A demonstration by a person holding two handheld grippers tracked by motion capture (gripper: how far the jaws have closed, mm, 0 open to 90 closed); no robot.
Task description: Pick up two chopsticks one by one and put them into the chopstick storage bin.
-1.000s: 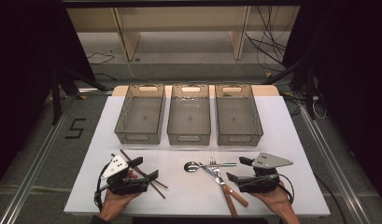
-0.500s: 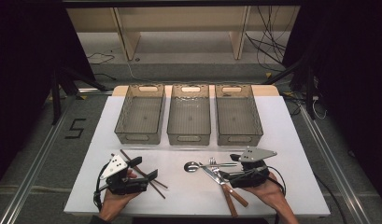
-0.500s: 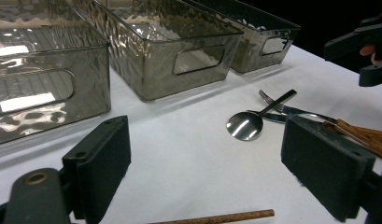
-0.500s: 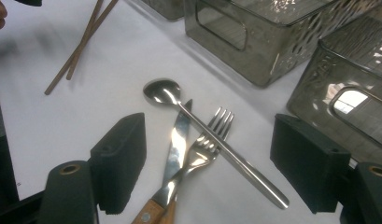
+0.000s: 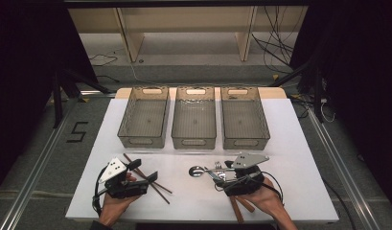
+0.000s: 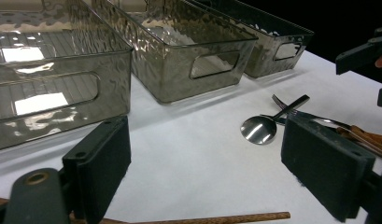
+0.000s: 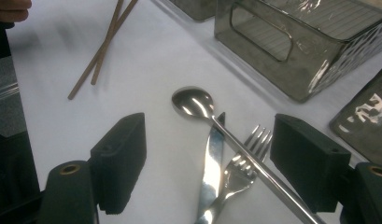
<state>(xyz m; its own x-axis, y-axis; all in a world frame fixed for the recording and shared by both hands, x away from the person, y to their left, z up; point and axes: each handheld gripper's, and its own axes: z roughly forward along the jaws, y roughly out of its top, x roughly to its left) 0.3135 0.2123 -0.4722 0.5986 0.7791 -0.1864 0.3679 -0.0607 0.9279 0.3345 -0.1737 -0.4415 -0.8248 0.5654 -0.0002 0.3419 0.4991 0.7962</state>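
The right hand-held gripper point(image 7: 212, 172) is wide open over the spoon point(image 7: 194, 103), which lies between its jaws on the counter point(image 7: 146, 74), so lower gently and squeeze only its thin handle.

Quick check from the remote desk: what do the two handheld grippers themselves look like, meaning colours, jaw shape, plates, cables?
Both are black. The left gripper and right gripper each carry a grey three-cornered plate on top, with small dark dots on the left one. A black cable trails from each. Their jaws end in blocky, dark rectangular pads, mounted on arms with a brass-coloured eyelet. Bare hands hold them; no sleeves show.
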